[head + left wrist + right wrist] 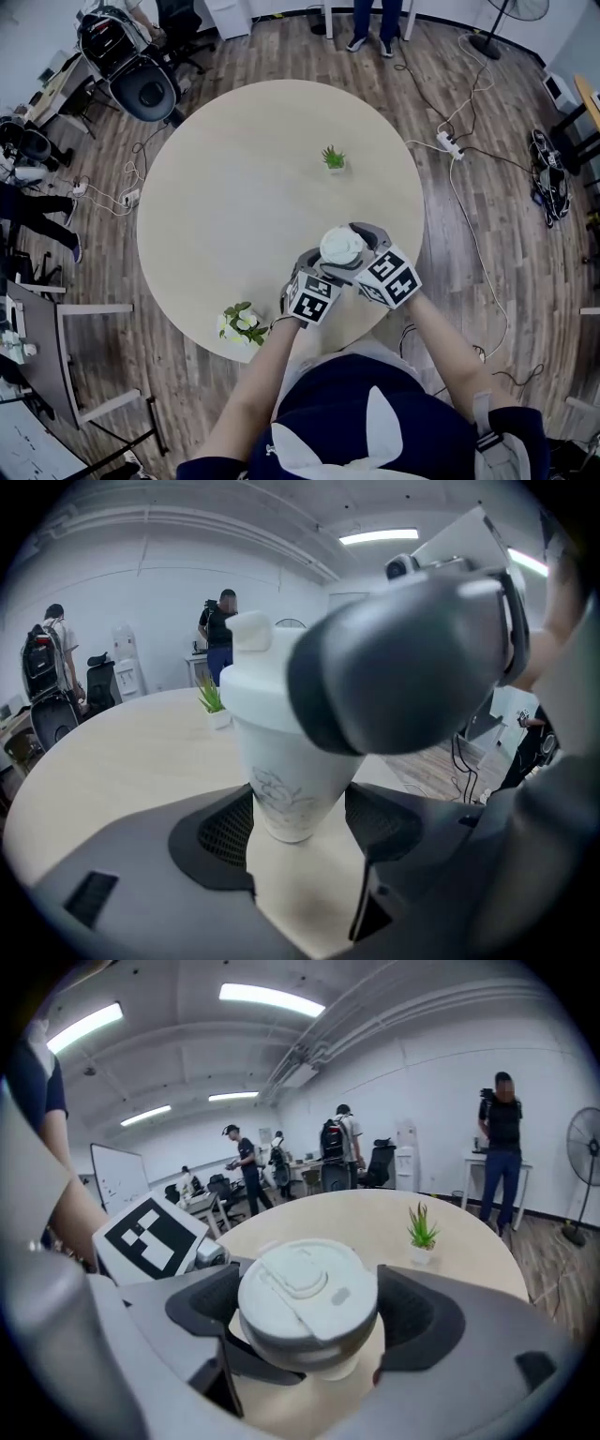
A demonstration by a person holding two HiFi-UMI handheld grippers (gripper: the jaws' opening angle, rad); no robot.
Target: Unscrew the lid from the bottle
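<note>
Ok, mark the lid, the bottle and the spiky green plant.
lid (306, 1284), right gripper view, centre of its top face.
bottle (286, 794), left gripper view, its printed side wall.
spiky green plant (334, 157), head view, its leaves.

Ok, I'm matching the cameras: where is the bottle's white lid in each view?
Head view: lid, lower middle of the table.
Left gripper view: lid, centre-left, atop the bottle.
Right gripper view: lid, centre, between the jaws.
Shared landmark: small potted plant beyond it.
</note>
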